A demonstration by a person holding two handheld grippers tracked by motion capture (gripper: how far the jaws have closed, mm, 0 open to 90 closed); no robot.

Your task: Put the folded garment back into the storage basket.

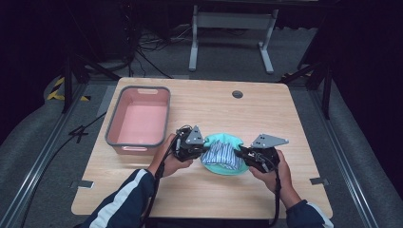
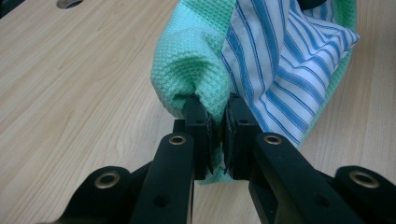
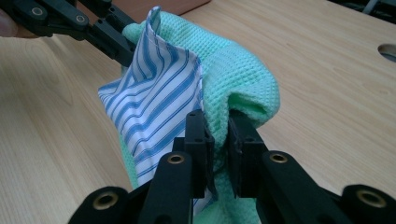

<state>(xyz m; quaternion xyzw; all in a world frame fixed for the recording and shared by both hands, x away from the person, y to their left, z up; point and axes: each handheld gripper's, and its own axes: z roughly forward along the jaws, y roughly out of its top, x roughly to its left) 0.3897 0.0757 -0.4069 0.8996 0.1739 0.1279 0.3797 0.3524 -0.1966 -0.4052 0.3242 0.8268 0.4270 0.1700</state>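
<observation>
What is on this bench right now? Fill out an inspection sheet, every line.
Surface: wooden table, with a round hole near the far edge.
Job's things: green waffle cloth with a blue-striped cloth on it, bunched between the two tools.
Clutter: pink bin with a grey rim, at the far left of the table.
Grippers: left tool shut on the green cloth's edge; right tool shut on both cloths' edges.
Cables: one black cable trails from the right tool; more lie on the floor behind.
Surroundings: grey carpet, a white stand, dark frame.
</observation>
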